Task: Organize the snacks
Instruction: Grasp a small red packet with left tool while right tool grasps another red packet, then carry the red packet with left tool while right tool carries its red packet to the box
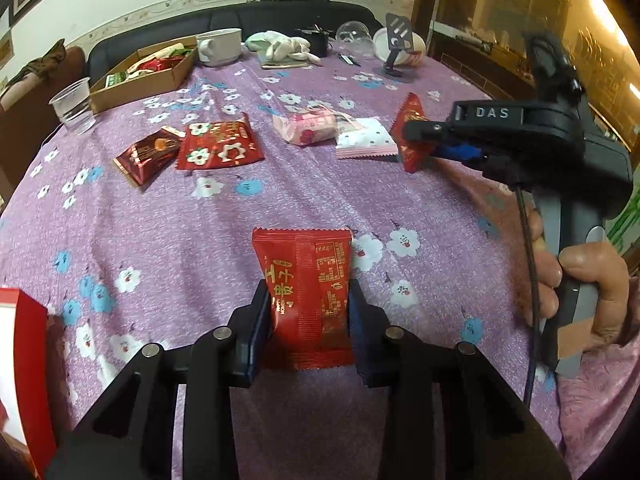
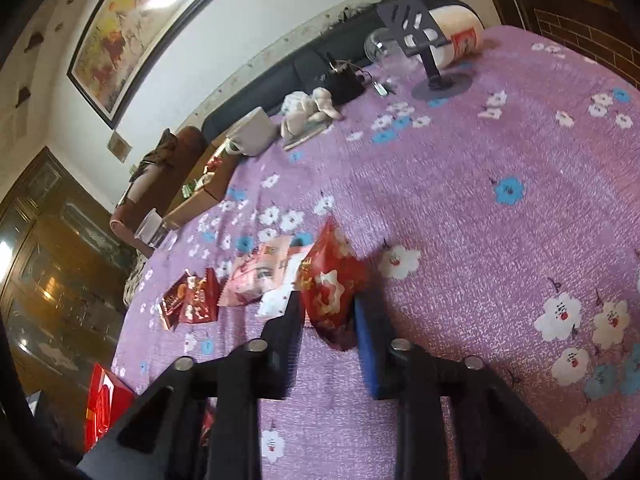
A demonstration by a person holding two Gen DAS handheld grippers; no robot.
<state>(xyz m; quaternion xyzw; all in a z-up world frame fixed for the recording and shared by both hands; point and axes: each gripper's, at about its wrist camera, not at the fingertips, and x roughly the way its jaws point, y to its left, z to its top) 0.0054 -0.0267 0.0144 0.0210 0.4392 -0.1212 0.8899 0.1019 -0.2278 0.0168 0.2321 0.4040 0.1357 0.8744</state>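
In the left wrist view my left gripper (image 1: 308,306) is shut on a red snack packet (image 1: 306,280), which lies flat on the purple flowered tablecloth (image 1: 320,196) with its far end sticking out past the fingers. At the right, a hand holds my right gripper (image 1: 420,136), shut on a second red packet (image 1: 412,114) that stands tilted on edge. The right wrist view shows that packet (image 2: 328,280), printed with a white flower, pinched between the right gripper (image 2: 328,306) fingers. Beside it lie a pink packet (image 2: 256,276) and a white one (image 2: 276,300).
Loose on the cloth: a dark red packet (image 1: 146,156), a red flowered packet (image 1: 218,146), a pink packet (image 1: 308,126) and a white-pink one (image 1: 366,142). A cardboard box (image 1: 140,88) of snacks, a plastic cup (image 1: 74,106) and a mug (image 1: 218,46) stand far left. A red box (image 1: 24,360) sits at near left.
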